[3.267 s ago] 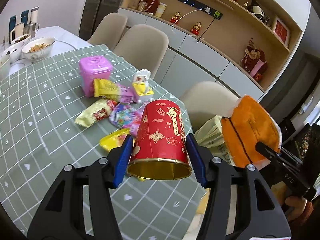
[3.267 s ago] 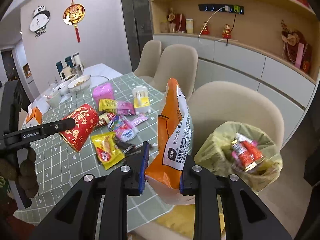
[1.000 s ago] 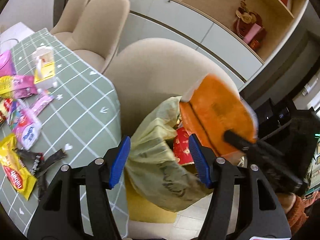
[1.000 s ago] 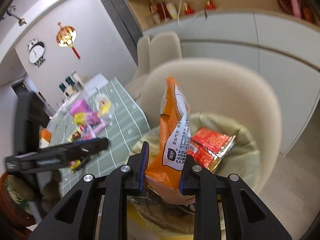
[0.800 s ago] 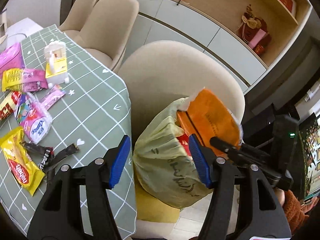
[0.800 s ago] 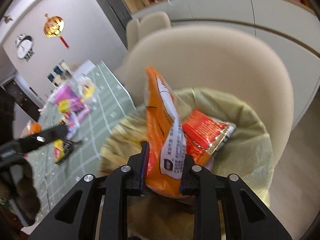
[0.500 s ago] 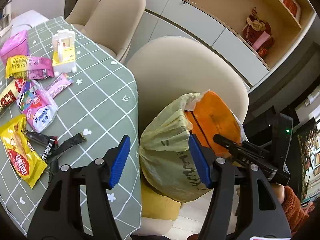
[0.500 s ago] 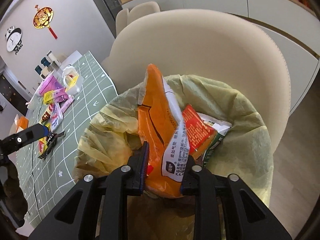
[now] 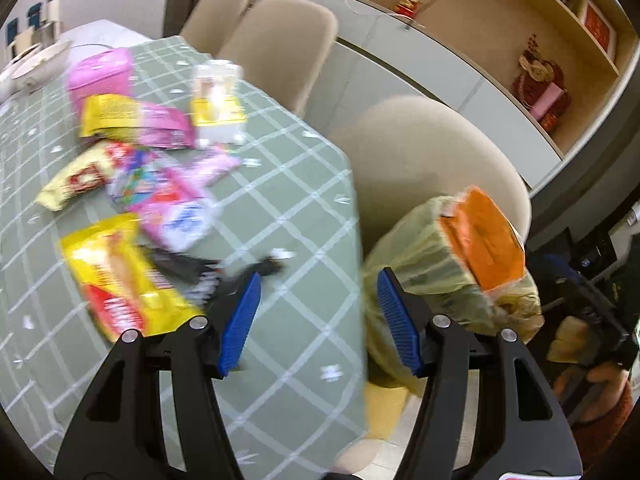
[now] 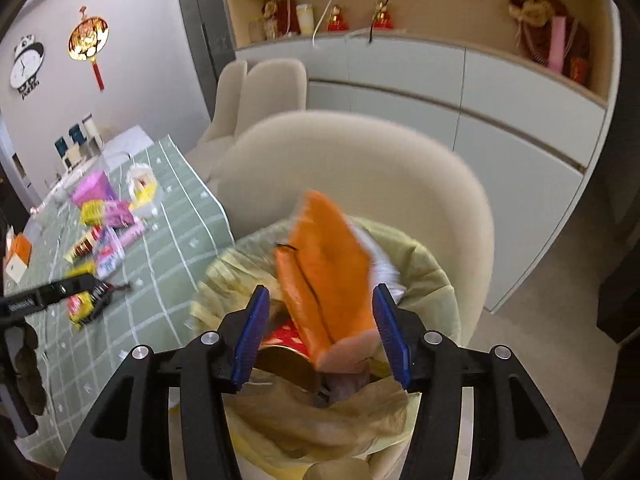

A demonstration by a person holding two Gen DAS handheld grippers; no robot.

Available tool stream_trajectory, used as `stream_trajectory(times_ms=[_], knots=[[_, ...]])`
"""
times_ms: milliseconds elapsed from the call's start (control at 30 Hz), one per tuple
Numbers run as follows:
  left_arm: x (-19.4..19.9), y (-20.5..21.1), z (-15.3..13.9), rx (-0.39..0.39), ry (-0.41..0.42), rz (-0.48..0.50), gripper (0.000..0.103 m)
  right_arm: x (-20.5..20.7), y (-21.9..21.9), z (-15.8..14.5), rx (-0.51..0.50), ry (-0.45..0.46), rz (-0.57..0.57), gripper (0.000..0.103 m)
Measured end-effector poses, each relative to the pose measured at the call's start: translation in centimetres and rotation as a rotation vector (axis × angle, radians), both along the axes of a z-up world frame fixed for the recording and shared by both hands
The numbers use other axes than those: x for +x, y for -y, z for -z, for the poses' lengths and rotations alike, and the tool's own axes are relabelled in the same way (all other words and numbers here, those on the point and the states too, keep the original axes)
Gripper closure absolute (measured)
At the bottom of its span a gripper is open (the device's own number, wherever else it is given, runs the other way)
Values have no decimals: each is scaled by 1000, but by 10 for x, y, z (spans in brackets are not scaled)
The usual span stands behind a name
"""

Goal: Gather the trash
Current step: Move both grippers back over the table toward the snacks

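A yellow-green trash bag [image 10: 424, 280] stands on a beige chair beside the table. An orange snack bag [image 10: 328, 280] sticks up out of it, with the red cup [image 10: 286, 338] below. My right gripper [image 10: 318, 330] is open, its blue pads either side of the orange bag without gripping it. My left gripper [image 9: 318, 320] is open and empty over the table's corner. The trash bag [image 9: 424, 256] and orange bag [image 9: 486, 240] show at its right. Several wrappers lie on the green tablecloth: a yellow packet [image 9: 120, 276], a pink-white packet [image 9: 172, 204], black wrappers [image 9: 208, 272].
A pink tin [image 9: 100, 76] and a small white-and-yellow box [image 9: 216, 100] stand further back on the table [image 9: 288, 208]. Beige chairs [image 9: 280, 44] line the far side. White cabinets and a shelf with ornaments run along the wall. Bowls sit at the table's far end.
My right gripper has opened and let go of the orange bag, which now stands in the trash bag. My left gripper has swung left, back over the table toward the wrappers.
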State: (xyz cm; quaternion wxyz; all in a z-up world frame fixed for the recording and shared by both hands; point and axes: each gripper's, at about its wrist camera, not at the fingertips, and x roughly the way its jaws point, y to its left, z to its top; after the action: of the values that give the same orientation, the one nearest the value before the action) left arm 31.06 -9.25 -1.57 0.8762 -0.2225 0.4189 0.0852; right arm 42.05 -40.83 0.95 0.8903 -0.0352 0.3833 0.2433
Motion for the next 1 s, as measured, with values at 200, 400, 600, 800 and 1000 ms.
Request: stream_trajectory(times_ms=[200,400,600,800,1000], knots=[[-50,-58,-4,49,13,-85,46,-31,-39,-21,79,32,-32,46],[-94,-113,1,94,13,-164,45,-63,-103,-17,53,5,-126,46],[-111,-141,19,44,-3,-179,45,-84,-148,-6,53,-32,-182,45],[-90,-126,38,-27,-42,-141,45,-95,-166,7,5,-45,-205,47],[-58,-112,53,10,-84,-161,46,-92,-159,11,-44,-22,-188,47]])
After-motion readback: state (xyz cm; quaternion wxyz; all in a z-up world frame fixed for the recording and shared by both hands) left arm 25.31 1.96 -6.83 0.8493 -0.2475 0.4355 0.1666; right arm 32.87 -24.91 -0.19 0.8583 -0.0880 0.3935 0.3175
